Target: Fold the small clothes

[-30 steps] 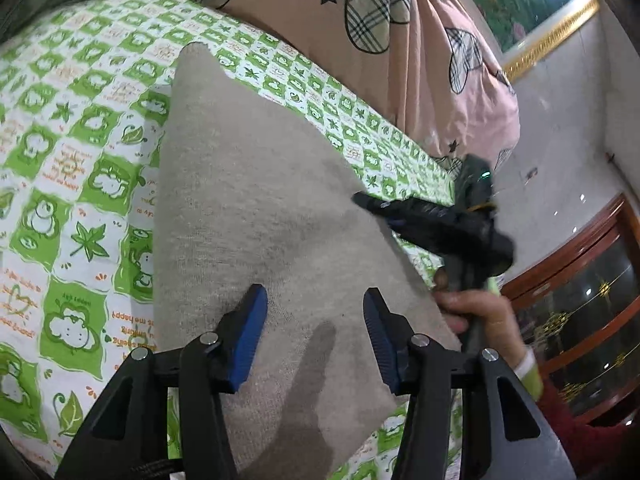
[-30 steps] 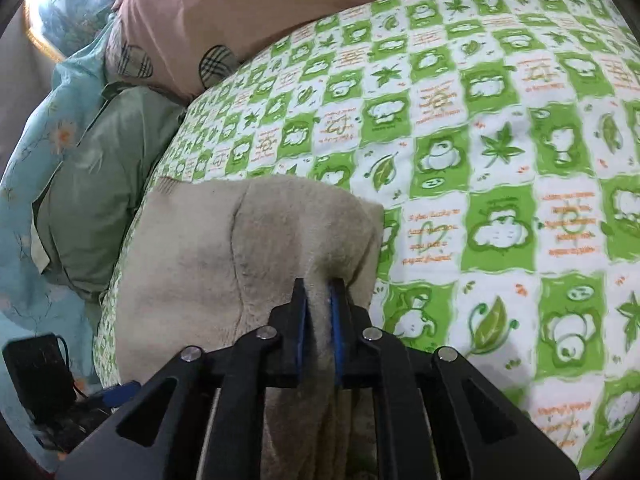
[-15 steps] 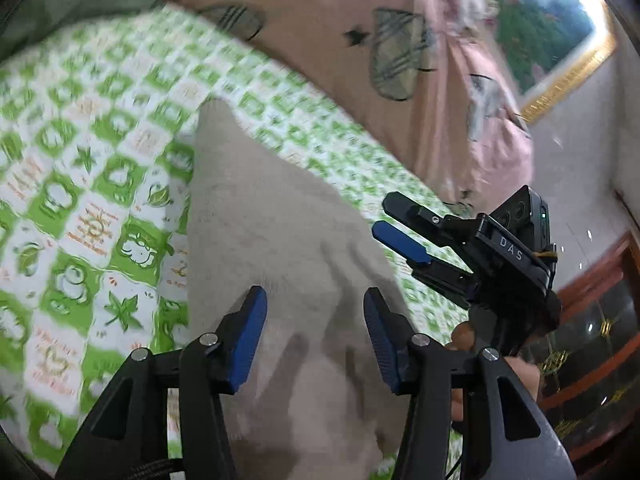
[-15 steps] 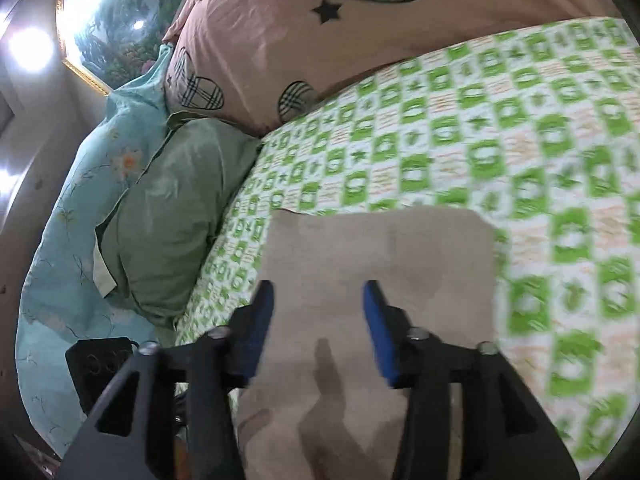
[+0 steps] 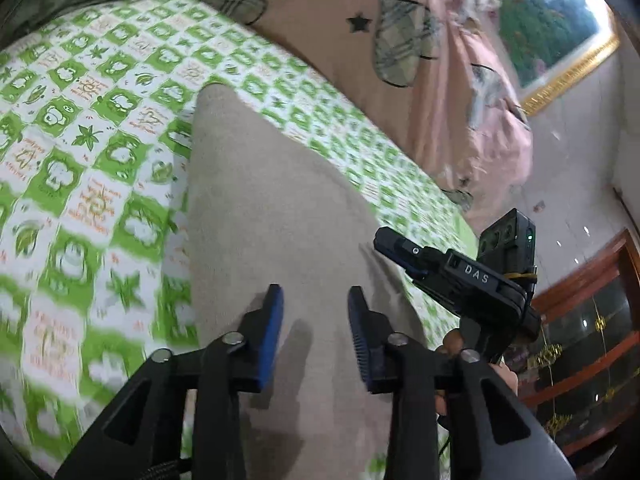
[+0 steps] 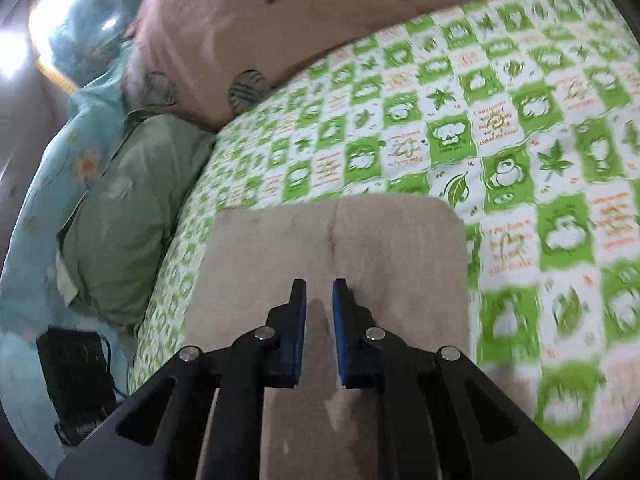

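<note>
Garment: beige folded cloth point(image 6: 332, 248) lies flat on the green-checked bedsheet point(image 6: 520, 152), near the bed's edge.
Long axis: runs from the grippers away toward the pink pillow point(image 5: 400, 40); far edge straight.
Left gripper point(image 5: 316, 304): jaws closing, still apart, nothing between them, above the cloth.
Right gripper point(image 6: 319, 292): jaws closing to a narrow gap, empty.
Around: green pillow point(image 6: 116, 216), teal quilt point(image 6: 44, 184), black box point(image 6: 76, 364); nothing on the cloth.
</note>
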